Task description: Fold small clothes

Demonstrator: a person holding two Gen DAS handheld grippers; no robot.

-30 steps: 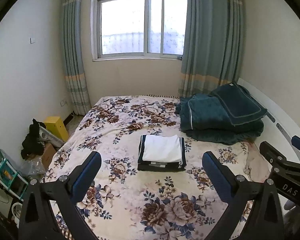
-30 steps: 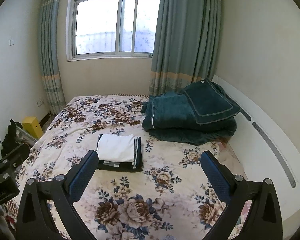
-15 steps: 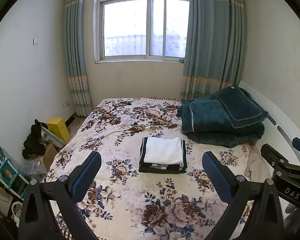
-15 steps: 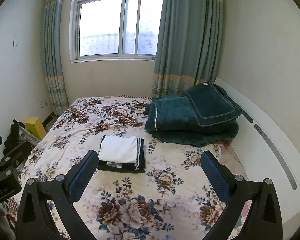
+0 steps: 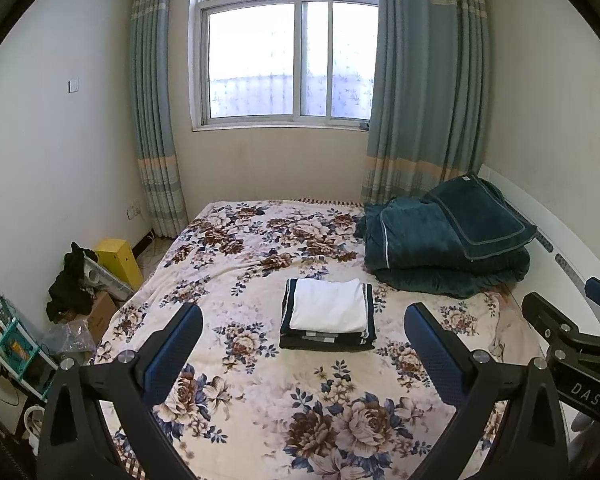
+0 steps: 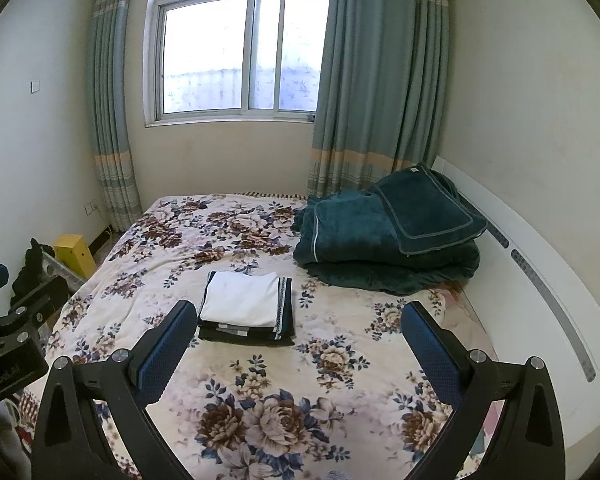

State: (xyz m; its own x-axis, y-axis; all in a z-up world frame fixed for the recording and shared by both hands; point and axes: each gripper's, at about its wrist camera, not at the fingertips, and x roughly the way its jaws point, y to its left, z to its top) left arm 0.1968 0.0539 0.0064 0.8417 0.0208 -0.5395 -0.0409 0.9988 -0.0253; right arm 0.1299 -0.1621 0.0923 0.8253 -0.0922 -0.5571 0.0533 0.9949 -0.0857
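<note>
A folded white garment (image 5: 327, 310) lies squared on top of a folded dark garment with striped trim (image 5: 328, 340), the two forming a neat stack at the centre of the left wrist frame, on the floral bedspread (image 5: 260, 408) of the bed. Judging by that tidy pile, the folding looks finished or very nearly so: no loose small clothes show anywhere on the bed, and the only other bedding in sight is a heap of dark green blankets (image 6: 388, 236) at the right of the frame, well apart from the stack. The left gripper (image 5: 303, 334) hangs above the near end of the bed with its jaws released and spread wide, holding nothing, the stack framed between its blue pads. The right gripper (image 6: 299, 330) sits alongside at similar height, its jaws likewise released and empty, with the stack just beyond its left pad. Neither tool touches cloth; both point toward the curtained window (image 5: 288, 56) at the top of the frame.
</note>
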